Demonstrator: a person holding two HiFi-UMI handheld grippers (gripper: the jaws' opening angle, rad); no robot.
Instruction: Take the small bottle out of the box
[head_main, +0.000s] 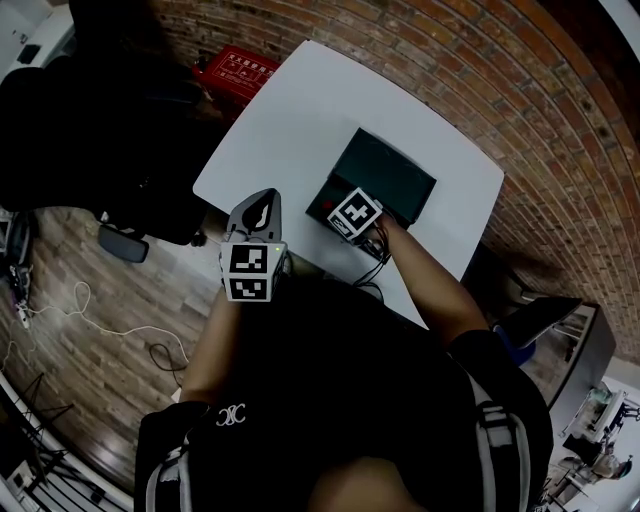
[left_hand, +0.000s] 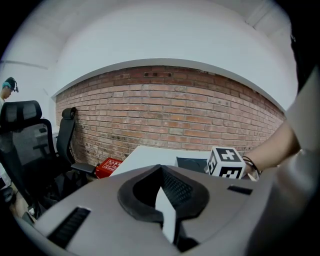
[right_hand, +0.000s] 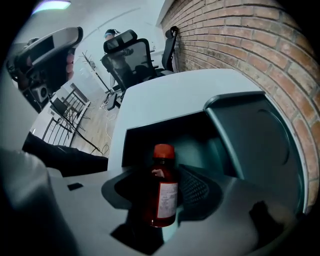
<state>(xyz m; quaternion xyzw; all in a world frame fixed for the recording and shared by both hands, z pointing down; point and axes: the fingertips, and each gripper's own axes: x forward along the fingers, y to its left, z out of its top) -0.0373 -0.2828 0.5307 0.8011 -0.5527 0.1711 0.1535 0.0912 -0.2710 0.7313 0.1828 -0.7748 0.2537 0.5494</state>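
A small brown bottle (right_hand: 164, 190) with a red cap and a white label stands between the fingers of my right gripper (right_hand: 162, 172). The jaws are spread wide and I see no pad pressing on it. Just behind it is the dark open box (right_hand: 250, 140) on the white table (right_hand: 150, 100). From the head view, the right gripper (head_main: 340, 215) points steeply down at the box's (head_main: 385, 175) near left corner; the bottle is hidden there. My left gripper (head_main: 262, 205) hangs off the table's near edge, its tips together and empty (left_hand: 160, 170).
A brick wall (head_main: 480, 70) runs behind the table (head_main: 300, 120). A red case (head_main: 235, 68) lies on the floor by the table's far left. Black office chairs (head_main: 100, 120) stand to the left, and cables (head_main: 80, 310) trail over the wooden floor.
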